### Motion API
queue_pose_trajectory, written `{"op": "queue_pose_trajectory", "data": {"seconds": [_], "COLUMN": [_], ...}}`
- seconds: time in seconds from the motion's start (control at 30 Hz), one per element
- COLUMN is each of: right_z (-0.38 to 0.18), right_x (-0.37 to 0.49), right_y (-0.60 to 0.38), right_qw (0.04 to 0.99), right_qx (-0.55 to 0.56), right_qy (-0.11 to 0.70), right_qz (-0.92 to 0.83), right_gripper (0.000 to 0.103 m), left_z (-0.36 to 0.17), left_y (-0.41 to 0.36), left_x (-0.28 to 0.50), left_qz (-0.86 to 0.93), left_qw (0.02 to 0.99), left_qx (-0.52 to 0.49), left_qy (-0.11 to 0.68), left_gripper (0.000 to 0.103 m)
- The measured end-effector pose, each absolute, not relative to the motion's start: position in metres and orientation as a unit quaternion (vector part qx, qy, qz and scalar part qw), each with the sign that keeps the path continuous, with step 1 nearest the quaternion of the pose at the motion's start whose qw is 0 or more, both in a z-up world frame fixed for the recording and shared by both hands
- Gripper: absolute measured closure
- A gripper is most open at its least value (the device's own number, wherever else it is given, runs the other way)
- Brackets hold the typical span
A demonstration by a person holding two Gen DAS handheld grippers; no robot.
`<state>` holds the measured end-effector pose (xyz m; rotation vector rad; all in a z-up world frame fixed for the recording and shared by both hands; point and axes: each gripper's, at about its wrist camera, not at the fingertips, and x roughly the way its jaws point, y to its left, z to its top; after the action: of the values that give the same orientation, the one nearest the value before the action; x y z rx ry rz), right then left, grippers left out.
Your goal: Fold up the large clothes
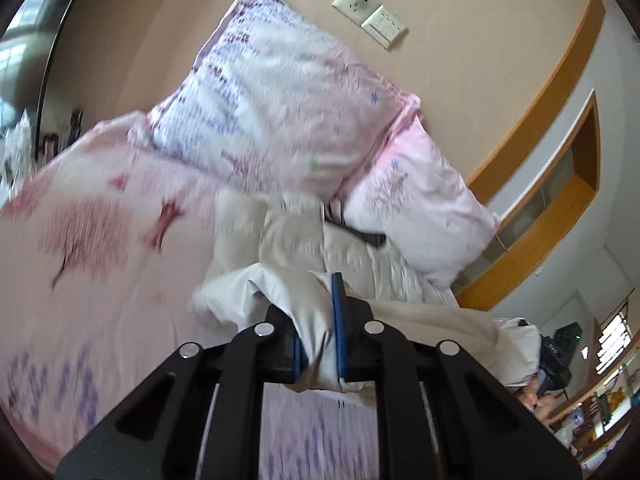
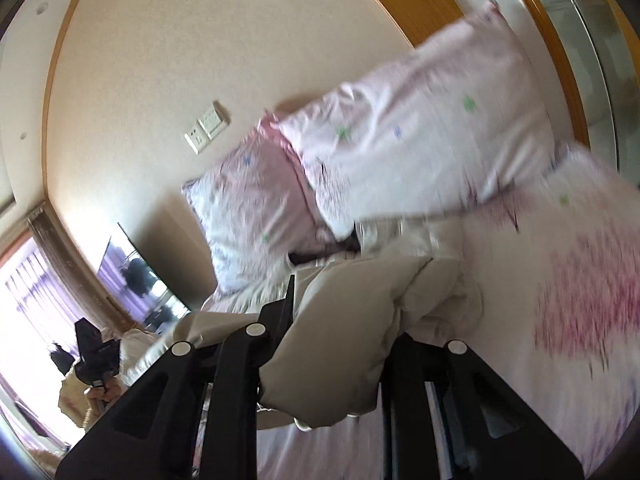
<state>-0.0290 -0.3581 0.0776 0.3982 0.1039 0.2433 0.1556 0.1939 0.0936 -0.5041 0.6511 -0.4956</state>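
Pinching a bunch of white fabric between its blue pads, the left gripper is clamped tight on the cream garment, with the cloth squeezed up through the narrow gap between the jaws. Over on the other side, the right gripper has a fat fold of the same cream garment stuffed between its fingers, so it's gripping that too, though the cloth hides the fingertips pretty well.

From there the garment spreads away from both grippers, puffy and crumpled, lying on the pink floral bedsheet, with its far end reaching up to the pillows. There's a dark lining patch showing right where it meets them.

Further out, two pink patterned pillows lean against the beige wall: the left pillow partly overlaps the right pillow in the left wrist view. Above them on the wall sits a socket and switch plate. Wooden trim runs along the wall edge. Everything's a bit motion-blurred, so the finer details are hard to tell.
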Motion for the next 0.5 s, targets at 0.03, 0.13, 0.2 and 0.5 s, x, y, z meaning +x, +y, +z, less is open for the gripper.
{"op": "queue_pose_trajectory", "data": {"seconds": [0.03, 0.13, 0.2, 0.5], "right_z": [0.087, 0.109, 0.118, 0.129], "right_x": [-0.018, 0.010, 0.028, 0.151], "right_y": [-0.358, -0.359, -0.362, -0.394], "right_qw": [0.973, 0.975, 0.975, 0.956], "right_qx": [0.194, 0.195, 0.198, 0.266], "right_qy": [0.049, 0.047, 0.047, 0.124], "right_qz": [0.115, 0.100, 0.092, 0.018], "right_gripper": [0.085, 0.085, 0.085, 0.085], "left_z": [0.098, 0.108, 0.112, 0.100], "left_y": [0.191, 0.183, 0.179, 0.152], "left_x": [0.167, 0.206, 0.234, 0.351], "left_qz": [-0.236, -0.226, -0.218, -0.172], "left_qw": [0.888, 0.890, 0.890, 0.882], "left_qx": [-0.241, -0.238, -0.237, -0.227], "left_qy": [0.314, 0.317, 0.322, 0.376], "left_gripper": [0.091, 0.091, 0.091, 0.091]}}
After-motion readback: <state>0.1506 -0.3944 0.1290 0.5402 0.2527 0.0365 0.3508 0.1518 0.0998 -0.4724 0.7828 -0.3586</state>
